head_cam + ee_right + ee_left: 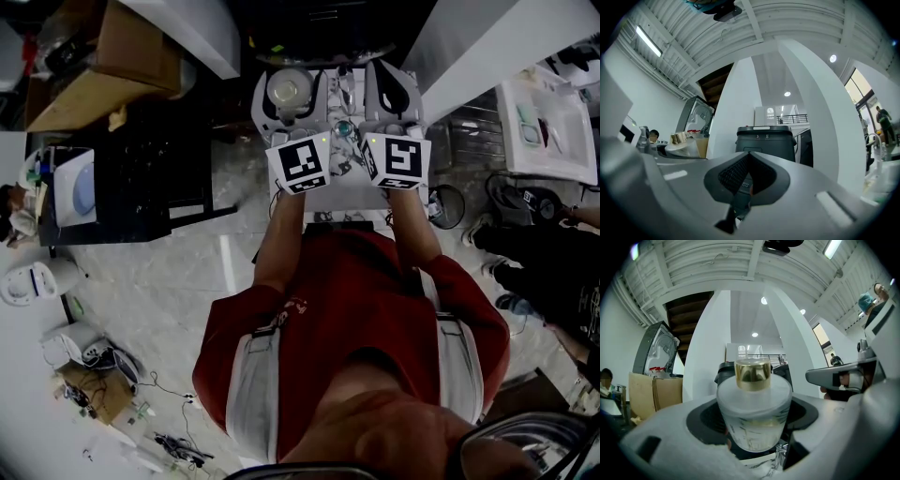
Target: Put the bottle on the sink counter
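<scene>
Person: stands in a red top [361,300] with pale straps, arms out ahead, one gripper in each hand, the two side by side and near each other.
Left gripper [289,105]: jaws stand wide and are clamped on the bottle, one dark pad on each side of its body.
Bottle [753,413]: frosted, pale liquid inside, upright between the left jaws, in the air in front of the person's chest and over the floor. From the right gripper view it shows at 9 o'clock.
Cap [752,373]: gold, on top of the bottle, at 12 o'clock above the frosted shoulder.
Right gripper [748,180]: jaws brought together, pads meeting, nothing between them.
Marker cubes: one on each gripper, left [302,164] and right [401,159], just beside each other near the wrists.
Bin [765,140]: black, lid on, straight ahead of the right gripper at 12 o'clock, between two white pillars.
Pillar [710,348]: white, rises at 11 o'clock behind the bottle in the left gripper view.
Box [131,47]: brown cardboard, at 10 o'clock in the head view, well apart from the grippers.
White top [548,127]: at 2 o'clock in the head view, with small things on it; I cannot tell whether this is the sink counter.
Floor [178,281]: pale, marbled, cables lying at 7 o'clock.
</scene>
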{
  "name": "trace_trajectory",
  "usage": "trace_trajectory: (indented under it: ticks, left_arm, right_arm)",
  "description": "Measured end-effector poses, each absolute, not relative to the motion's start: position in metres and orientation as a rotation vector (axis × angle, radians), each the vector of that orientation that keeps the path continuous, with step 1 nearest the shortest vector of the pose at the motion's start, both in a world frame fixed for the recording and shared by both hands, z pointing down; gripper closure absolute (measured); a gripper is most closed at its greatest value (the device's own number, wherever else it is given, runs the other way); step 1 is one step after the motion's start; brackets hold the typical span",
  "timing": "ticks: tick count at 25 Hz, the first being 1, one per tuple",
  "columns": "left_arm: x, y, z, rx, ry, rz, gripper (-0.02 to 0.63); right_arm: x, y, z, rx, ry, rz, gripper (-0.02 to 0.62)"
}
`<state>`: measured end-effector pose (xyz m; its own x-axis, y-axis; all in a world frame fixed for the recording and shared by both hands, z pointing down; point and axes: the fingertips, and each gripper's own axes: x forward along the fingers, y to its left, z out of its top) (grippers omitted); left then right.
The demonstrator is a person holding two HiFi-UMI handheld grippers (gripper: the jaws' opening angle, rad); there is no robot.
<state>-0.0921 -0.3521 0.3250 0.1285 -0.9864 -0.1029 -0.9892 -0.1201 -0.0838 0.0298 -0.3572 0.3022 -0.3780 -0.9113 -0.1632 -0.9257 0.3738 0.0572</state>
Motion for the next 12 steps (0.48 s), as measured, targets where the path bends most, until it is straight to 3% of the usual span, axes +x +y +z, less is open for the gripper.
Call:
trace_trajectory:
  ticks: [12]
  left_arm:
    - [-0.099, -0.372, 0.374, -2.304, 2.032, -0.062, 0.268]
  right_arm:
    - [0.033, -0.364, 0.317, -1.733, 2.517, 0.182, 0.595]
